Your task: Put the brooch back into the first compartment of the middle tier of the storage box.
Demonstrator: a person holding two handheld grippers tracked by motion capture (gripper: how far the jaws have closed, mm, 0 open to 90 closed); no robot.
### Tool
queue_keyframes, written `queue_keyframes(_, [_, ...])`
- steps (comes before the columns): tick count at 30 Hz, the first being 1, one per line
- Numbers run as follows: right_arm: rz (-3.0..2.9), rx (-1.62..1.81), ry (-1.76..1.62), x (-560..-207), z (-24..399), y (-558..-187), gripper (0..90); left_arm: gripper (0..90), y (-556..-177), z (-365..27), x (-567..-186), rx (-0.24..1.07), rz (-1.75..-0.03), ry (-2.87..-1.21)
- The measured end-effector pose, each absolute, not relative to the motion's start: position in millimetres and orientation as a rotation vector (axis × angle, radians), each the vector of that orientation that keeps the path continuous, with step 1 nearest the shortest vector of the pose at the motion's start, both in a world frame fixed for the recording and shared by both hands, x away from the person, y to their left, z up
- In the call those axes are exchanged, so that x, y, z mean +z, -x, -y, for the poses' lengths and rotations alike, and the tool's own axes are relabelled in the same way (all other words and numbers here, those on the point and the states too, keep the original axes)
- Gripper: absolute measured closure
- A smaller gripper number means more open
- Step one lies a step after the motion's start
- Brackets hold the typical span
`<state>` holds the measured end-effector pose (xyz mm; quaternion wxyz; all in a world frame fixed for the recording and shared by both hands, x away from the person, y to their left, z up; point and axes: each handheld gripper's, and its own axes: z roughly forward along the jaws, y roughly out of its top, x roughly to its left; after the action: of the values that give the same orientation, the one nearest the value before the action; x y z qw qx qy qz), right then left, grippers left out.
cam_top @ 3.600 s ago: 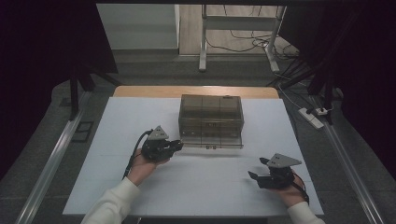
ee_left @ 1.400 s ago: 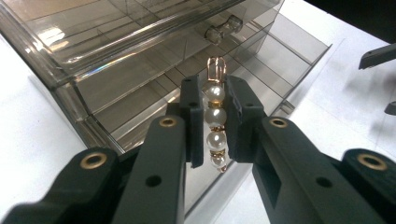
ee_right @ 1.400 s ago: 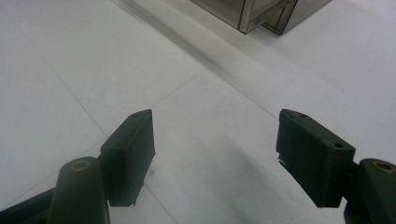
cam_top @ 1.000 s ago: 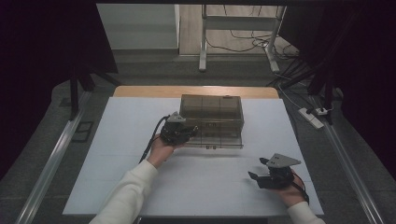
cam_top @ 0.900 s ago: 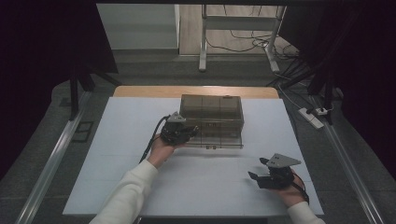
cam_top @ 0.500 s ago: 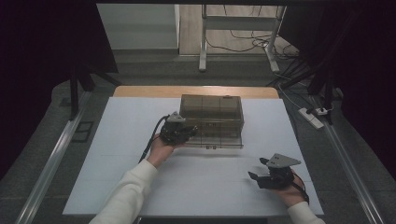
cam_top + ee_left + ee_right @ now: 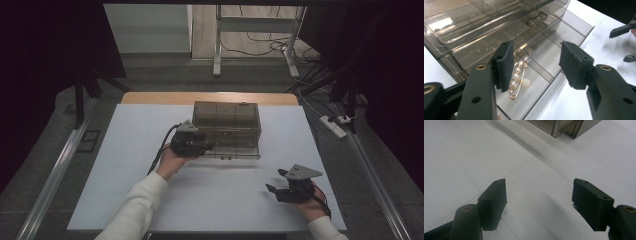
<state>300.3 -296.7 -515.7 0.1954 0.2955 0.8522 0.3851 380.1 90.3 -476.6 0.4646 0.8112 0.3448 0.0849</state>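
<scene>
A smoky clear drawer box (image 7: 226, 120) stands mid-table with its bottom drawer (image 7: 234, 153) pulled out. In the left gripper view a gold pin with pearls (image 7: 517, 80) lies in a compartment of that drawer (image 7: 541, 100). My left gripper (image 7: 536, 62) hovers just over it; its jaws have just been opening and stand apart, the pads clear of the pin, which lies below them. From above, the left gripper (image 7: 207, 146) is at the drawer's left end. My right gripper (image 7: 275, 181) rests open on the mat at the front right, with nothing between its jaws (image 7: 539, 202).
The drawer above has a clear knob (image 7: 536, 19). The box's corner (image 7: 564, 127) shows far ahead of the right gripper. A white mat (image 7: 125, 165) covers the table, with bare room to the left and front. Metal rails (image 7: 55, 175) run along both sides.
Since the earliest frame the left hand has moved forward and right from the mat to the open drawer. Over the last second both hands have stayed put.
</scene>
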Motion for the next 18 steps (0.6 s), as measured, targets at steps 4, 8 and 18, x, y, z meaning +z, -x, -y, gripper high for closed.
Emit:
queue_keyframes(4, [-2.385,1.087,-0.83,-515,297,-300,27.8,37.1,-375,-93,-475,0.221,-0.844,-2.0])
queue_keyframes(8, [-2.385,1.091,-0.83,-515,297,-300,27.7,31.1,-365,-97,-476,0.249,-0.835,-2.008])
queue_keyframes(18, [-2.376,1.099,-0.833,-514,297,-300,27.8,29.3,-345,-116,-479,0.256,-0.843,-2.014])
